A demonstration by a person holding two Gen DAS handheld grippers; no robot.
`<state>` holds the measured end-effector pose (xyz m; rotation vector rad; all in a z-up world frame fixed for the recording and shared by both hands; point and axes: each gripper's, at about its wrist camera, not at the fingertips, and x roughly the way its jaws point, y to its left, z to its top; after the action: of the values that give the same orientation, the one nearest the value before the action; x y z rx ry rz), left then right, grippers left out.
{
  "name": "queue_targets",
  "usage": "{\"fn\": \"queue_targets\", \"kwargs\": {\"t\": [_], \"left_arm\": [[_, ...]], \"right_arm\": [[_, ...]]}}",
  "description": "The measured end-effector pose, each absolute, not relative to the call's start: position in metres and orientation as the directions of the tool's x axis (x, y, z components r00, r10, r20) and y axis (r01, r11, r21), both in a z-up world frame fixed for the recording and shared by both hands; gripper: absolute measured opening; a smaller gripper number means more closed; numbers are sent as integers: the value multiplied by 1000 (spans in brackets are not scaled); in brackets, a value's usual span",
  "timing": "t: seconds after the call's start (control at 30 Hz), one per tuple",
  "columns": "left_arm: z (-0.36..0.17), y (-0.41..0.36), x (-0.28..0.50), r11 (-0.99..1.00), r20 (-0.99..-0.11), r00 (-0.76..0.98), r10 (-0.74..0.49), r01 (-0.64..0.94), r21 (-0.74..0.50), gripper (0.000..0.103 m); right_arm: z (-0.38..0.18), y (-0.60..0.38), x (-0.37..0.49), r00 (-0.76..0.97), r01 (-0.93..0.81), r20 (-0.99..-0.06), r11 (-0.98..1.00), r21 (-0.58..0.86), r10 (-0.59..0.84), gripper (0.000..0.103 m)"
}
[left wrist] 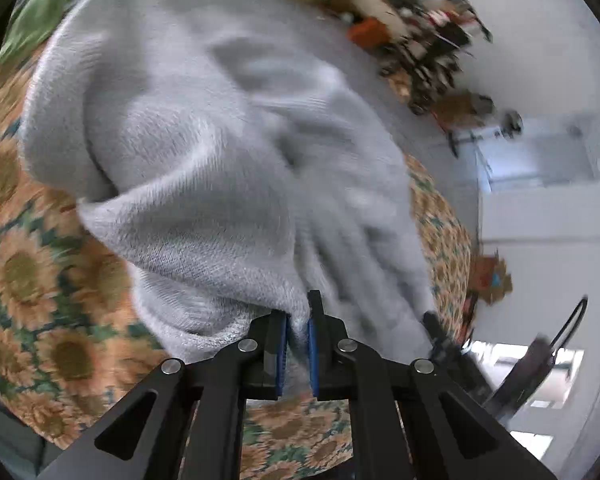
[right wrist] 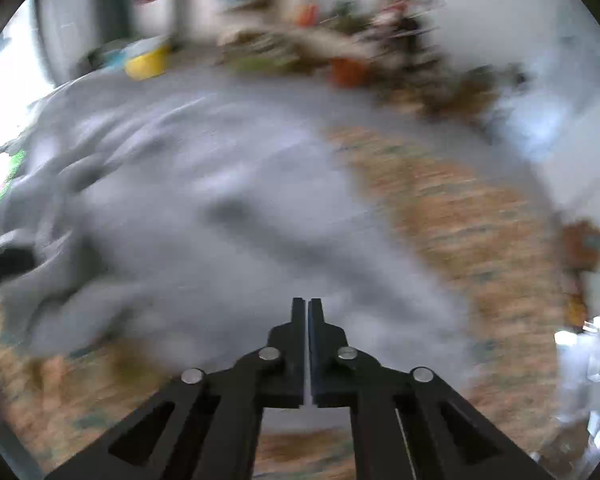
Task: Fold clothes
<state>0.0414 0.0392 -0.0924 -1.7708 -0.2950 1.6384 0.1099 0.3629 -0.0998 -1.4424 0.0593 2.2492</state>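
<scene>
Grey fleece is what you have in hand: a soft, pale grey knitted sweater lies heaped on the sunflower-print tablecloth, orange blooms on green. Your left gripper has its blue-padded jaws clamped on a pinch of the near hem, cloth bunched between the pads. Your right gripper has its jaws together; from its own view I cannot tell whether any cloth is caught between them, since the fingers meet flush and the picture is smeared with motion.

To do this step well, check that right-hand hold before you lift. If the jaws met on nothing, reopen, set them over the edge of the garment and close again, so that both corners come up together. Keep the two grips level with each other and well apart, so the hem is drawn taut rather than sagging. Carry the edge up and over in one smooth arc towards the far side, and lay it down squarely before letting go. Judging by how rumpled the cloth is, you are early in the fold.

The sweater itself looks thick and fuzzy, with a fine ribbed weave showing near the left jaws. It is creased into deep folds and humps, one lobe hanging towards the left. Expect it to be limp and slightly heavy, and to drag on the cloth beneath.
</scene>
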Motion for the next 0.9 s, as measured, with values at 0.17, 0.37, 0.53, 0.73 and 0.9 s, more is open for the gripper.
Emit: {"fn": "queue_targets", "kwargs": {"t": [0.17,0.37,0.53,0.73,0.9], "left_arm": [[-105,84,77,-701,-791,205,576,-374,-607,4],[-132,113,85,-730,-844,224,487,-426,-534,4],[-130,95,84,-749,-840,250,481,-380,-542,16],[-93,27,39,-664,-722,188,666,-292,-688,54],[-75,-35,-11,-656,-674,73,735,-172,-735,57]], "right_arm": [[-84,459,150,-280,-558,-898,-819,-135,339,12],[-86,467,191,-292,-592,-918,-804,-47,268,51],[-108,418,163,-310,-474,-941,-880,29,136,65],[-108,347,108,-347,-283,-937,-956,74,31,74],[-103,304,67,-375,-193,-927,-978,81,-3,79]]}}
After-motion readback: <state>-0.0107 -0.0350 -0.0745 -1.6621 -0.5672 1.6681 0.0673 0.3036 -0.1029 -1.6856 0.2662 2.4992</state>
